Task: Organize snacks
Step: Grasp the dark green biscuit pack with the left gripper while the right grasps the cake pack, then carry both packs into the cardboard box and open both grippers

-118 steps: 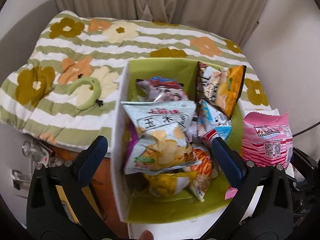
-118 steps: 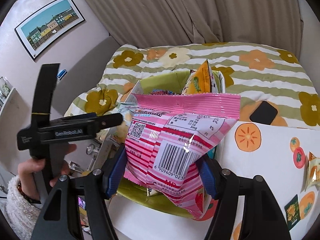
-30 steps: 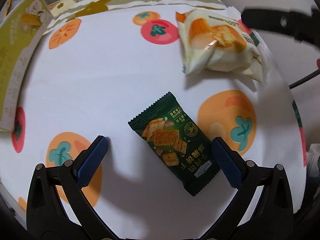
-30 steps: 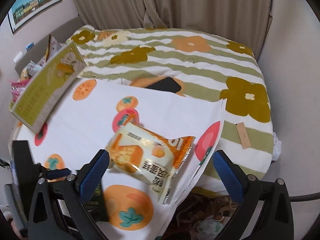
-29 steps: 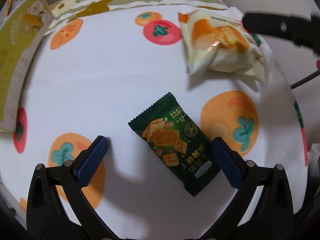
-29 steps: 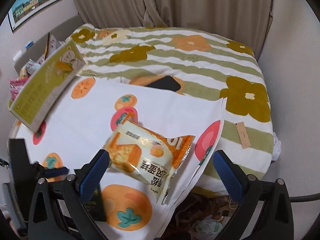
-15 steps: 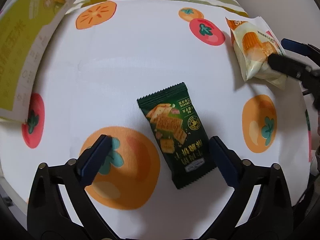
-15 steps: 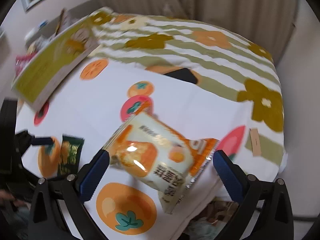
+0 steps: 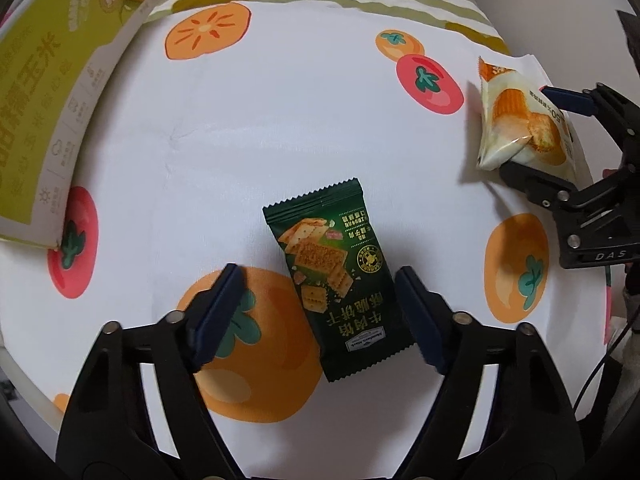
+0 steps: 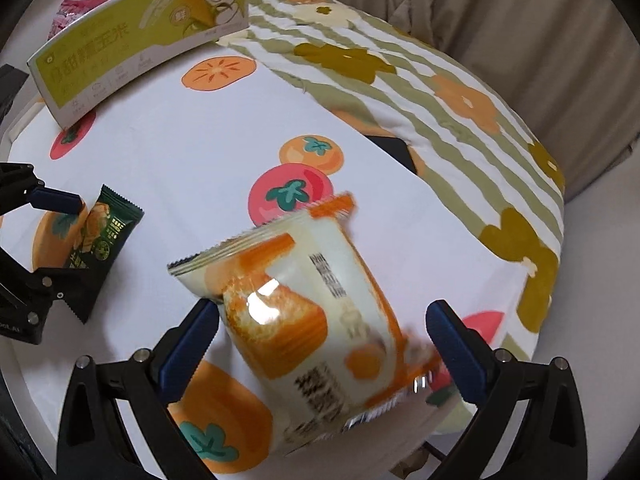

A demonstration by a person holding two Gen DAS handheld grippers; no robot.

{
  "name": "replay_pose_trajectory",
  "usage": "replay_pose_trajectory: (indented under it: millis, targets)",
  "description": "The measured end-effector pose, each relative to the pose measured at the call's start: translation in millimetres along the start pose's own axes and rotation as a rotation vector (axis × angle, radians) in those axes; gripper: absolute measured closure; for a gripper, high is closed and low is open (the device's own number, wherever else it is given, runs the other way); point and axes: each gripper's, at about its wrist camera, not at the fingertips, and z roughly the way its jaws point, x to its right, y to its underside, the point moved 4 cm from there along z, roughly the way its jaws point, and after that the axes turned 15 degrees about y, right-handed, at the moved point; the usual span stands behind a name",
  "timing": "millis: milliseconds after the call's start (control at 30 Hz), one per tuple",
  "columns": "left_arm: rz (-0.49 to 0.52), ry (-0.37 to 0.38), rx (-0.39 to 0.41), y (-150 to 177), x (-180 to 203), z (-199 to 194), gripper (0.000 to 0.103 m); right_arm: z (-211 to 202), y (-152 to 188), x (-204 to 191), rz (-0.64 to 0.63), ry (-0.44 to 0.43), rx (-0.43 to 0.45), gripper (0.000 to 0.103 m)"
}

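A dark green cracker packet (image 9: pixel 338 280) lies flat on the fruit-print cloth (image 9: pixel 280 120). My left gripper (image 9: pixel 320 304) points down over it. Its jaws are closing with the packet's lower half between them, and the left pad stands clear of the wrapper. In the right wrist view that packet (image 10: pixel 100 240) and left gripper (image 10: pixel 68 236) sit at the left edge. A puffy cream-and-orange cake packet (image 10: pixel 312 320) lies between the wide-set fingers of my right gripper (image 10: pixel 324 344), which is open. The left wrist view shows this packet (image 9: pixel 516 120) and right gripper (image 9: pixel 540 136) at the cloth's right edge.
A yellow-green carton (image 10: pixel 132 36) with snack bags in it stands at the cloth's far left corner (image 9: pixel 52 92). Beyond the cloth lies a striped floral bedspread (image 10: pixel 400 60), and a black phone (image 10: pixel 394 148) peeks out at the seam. The cloth drops off close behind the cake packet.
My left gripper's jaws have come much closer together around the green packet. The right gripper has rolled and sunk over the cake packet, which now sits between its fingers.
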Motion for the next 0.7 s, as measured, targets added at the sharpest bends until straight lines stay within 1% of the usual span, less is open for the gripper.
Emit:
replay_pose_trajectory:
  millis: [167, 200, 233, 300, 433, 500, 533, 567, 667, 700]
  targets:
    - [0.009, -0.004, -0.009, -6, -4, 0, 0.049, 8, 0, -6, -0.048, 0.017, -0.015, 0.0]
    - [0.003, -0.001, -0.011, -6, -7, -3, 0.057, 8, 0, -7, -0.046, 0.017, -0.015, 0.0]
    - [0.0, 0.009, -0.012, -7, -9, -4, 0.061, 9, 1, -6, -0.042, 0.013, -0.015, 0.0]
    - [-0.008, 0.041, -0.014, -8, -15, -8, 0.065, 8, 1, -6, -0.033, 0.012, -0.013, 0.0]
    - [-0.02, 0.075, -0.01, -8, -20, -11, 0.07, 9, 4, -1, -0.033, 0.009, -0.015, 0.0]
    - [-0.026, 0.082, -0.008, -8, -21, -11, 0.071, 10, 5, 1, -0.024, -0.012, -0.022, 0.005]
    - [-0.023, 0.081, -0.007, -9, -20, -11, 0.071, 11, 4, 1, -0.017, -0.028, -0.024, 0.016]
    - [-0.018, 0.08, -0.006, -8, -20, -11, 0.071, 13, 4, 2, -0.01, -0.033, -0.029, 0.023]
    - [-0.014, 0.074, -0.009, -9, -18, -10, 0.071, 11, 3, 0, -0.016, -0.024, -0.033, 0.03]
    - [-0.02, 0.08, -0.017, -9, -18, -10, 0.071, 10, 3, -1, -0.02, -0.022, -0.034, 0.031]
